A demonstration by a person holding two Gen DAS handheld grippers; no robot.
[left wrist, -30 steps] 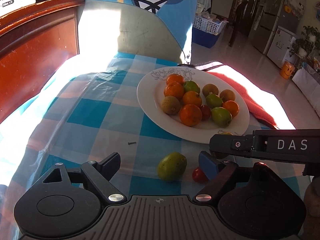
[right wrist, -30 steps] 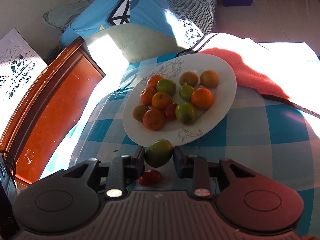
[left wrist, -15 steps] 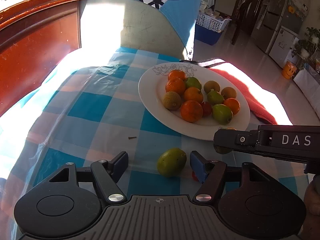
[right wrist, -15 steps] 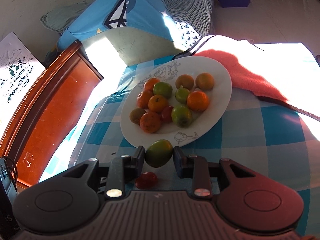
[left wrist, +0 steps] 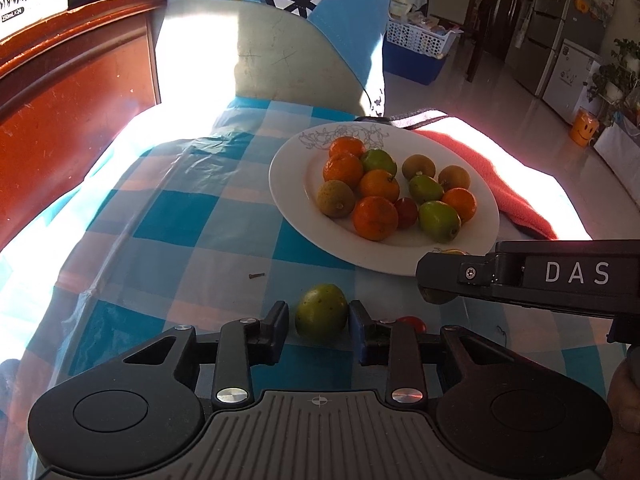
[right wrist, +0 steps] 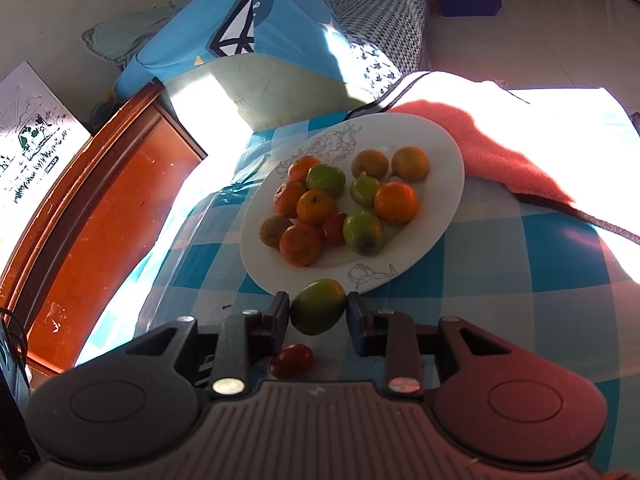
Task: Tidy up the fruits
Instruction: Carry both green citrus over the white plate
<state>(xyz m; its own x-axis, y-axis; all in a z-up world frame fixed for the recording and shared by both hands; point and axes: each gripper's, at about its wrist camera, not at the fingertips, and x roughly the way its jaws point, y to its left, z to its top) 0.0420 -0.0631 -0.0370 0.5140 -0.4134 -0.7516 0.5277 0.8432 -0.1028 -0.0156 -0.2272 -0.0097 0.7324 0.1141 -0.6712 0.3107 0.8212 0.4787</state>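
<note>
- Fruit sits in three places: heaped on a white oval plate (left wrist: 294,200), lying loose on the blue-and-white checked cloth of the tabletop (left wrist: 176,216), and held in one claw.
- We see the left claw (left wrist: 319,320) low over the cloth, its two fingers standing close on either side of a round green fruit with a yellowish blush (left wrist: 321,312).
- That fruit rests on the cloth, near the plate's front rim. The claw's right finger looks to be touching it, while a thin sliver of cloth shows at the left finger, so we read this claw as slightly spread and not gripping.
- The right claw (right wrist: 318,312) is pinching a green-and-orange oval fruit (right wrist: 318,306), with both finger pads pressed against its sides.
- We find this held fruit just in front of the plate's near rim, clear of the cloth.
- A small glossy red fruit (right wrist: 291,360) lies on the cloth under the right claw, just beside its left finger.
- On the plate we count several orange mandarins (right wrist: 396,203), some green fruits (right wrist: 363,232), a few brownish ones (right wrist: 370,164) and one small red one, all bunched and touching.
- A coral-red fleece towel (right wrist: 500,152) lies just beside the plate's far right edge.
- A tiny dark screw (left wrist: 256,275) lies on the cloth, left of the plate.
- A red-brown wooden board (left wrist: 60,120) stands along the left side.
</note>
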